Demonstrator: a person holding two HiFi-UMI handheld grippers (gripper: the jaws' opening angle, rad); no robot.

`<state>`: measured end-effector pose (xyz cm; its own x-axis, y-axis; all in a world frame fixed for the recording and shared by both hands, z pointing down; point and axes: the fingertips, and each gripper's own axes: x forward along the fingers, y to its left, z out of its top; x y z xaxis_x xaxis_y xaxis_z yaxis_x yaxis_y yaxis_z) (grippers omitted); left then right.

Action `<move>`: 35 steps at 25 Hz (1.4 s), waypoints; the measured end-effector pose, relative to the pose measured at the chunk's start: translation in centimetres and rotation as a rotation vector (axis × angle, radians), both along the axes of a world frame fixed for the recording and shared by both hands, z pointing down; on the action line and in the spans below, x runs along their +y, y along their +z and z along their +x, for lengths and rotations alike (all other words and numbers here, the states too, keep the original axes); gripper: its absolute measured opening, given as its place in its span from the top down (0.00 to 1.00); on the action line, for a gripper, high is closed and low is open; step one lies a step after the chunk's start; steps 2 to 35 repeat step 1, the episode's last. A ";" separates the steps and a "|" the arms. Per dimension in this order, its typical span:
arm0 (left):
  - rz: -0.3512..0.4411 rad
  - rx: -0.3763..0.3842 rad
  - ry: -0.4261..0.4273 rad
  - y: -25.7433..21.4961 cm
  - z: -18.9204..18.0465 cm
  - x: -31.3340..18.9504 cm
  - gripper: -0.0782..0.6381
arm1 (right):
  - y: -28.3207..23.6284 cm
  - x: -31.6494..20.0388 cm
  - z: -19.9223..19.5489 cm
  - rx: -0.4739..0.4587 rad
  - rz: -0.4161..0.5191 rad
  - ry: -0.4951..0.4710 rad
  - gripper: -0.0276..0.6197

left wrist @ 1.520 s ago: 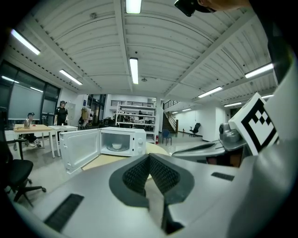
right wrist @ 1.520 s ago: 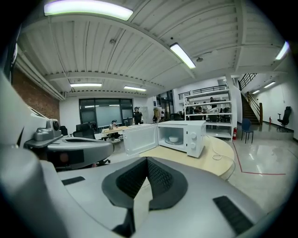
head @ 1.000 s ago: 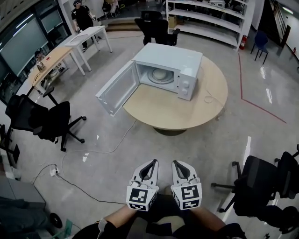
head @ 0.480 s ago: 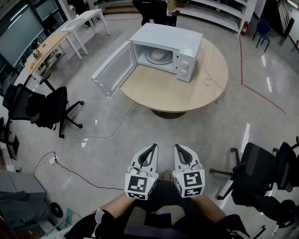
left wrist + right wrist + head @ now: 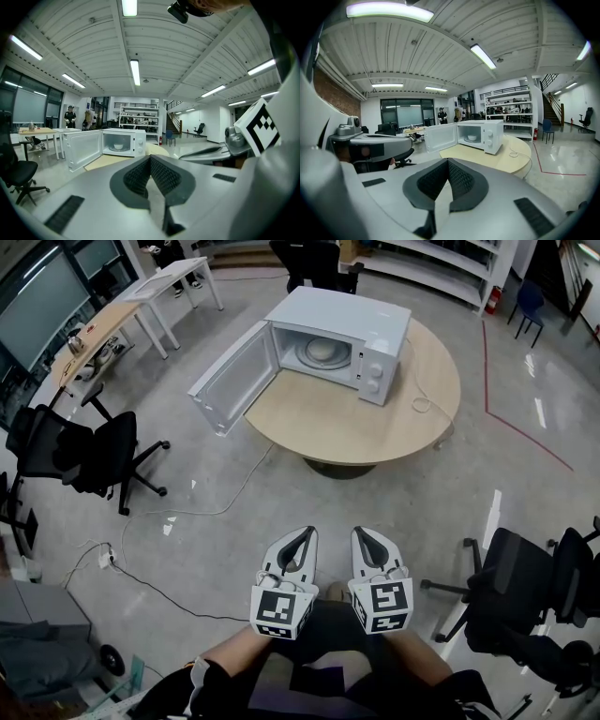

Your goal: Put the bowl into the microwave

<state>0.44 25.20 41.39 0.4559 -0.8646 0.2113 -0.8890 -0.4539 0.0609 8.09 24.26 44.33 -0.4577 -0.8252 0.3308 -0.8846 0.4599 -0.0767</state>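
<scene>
The bowl (image 5: 321,350) sits inside the microwave (image 5: 348,317), on the round plate in its cavity; the left gripper view shows it there as a small white shape (image 5: 118,146), and so does the right gripper view (image 5: 472,138). The microwave door (image 5: 233,380) hangs wide open to the left, out past the table edge. The microwave stands at the far side of a round wooden table (image 5: 367,430), and a thin white cord (image 5: 421,432) lies on the tabletop just right of it.

Both grippers are well apart from the table, held low and close to the person's body, side by side. The left gripper (image 5: 307,534) has its 2 jaws pressed together at the tips with nothing between them. The right gripper (image 5: 358,533) is the same: jaws closed on each other, empty.

A black office chair (image 5: 82,467) stands at the left, another (image 5: 522,595) at the right. A cable (image 5: 197,513) trails across the grey floor.
</scene>
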 end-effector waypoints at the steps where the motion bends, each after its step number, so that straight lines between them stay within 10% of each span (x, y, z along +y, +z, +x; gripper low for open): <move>1: -0.001 0.000 -0.003 0.0 -0.2 -0.1 0.83 | 0.1 -0.1 -0.1 0.000 -0.002 0.002 0.93; 35: -0.001 0.000 -0.003 0.0 -0.2 -0.1 0.83 | 0.1 -0.1 -0.1 0.000 -0.002 0.002 0.93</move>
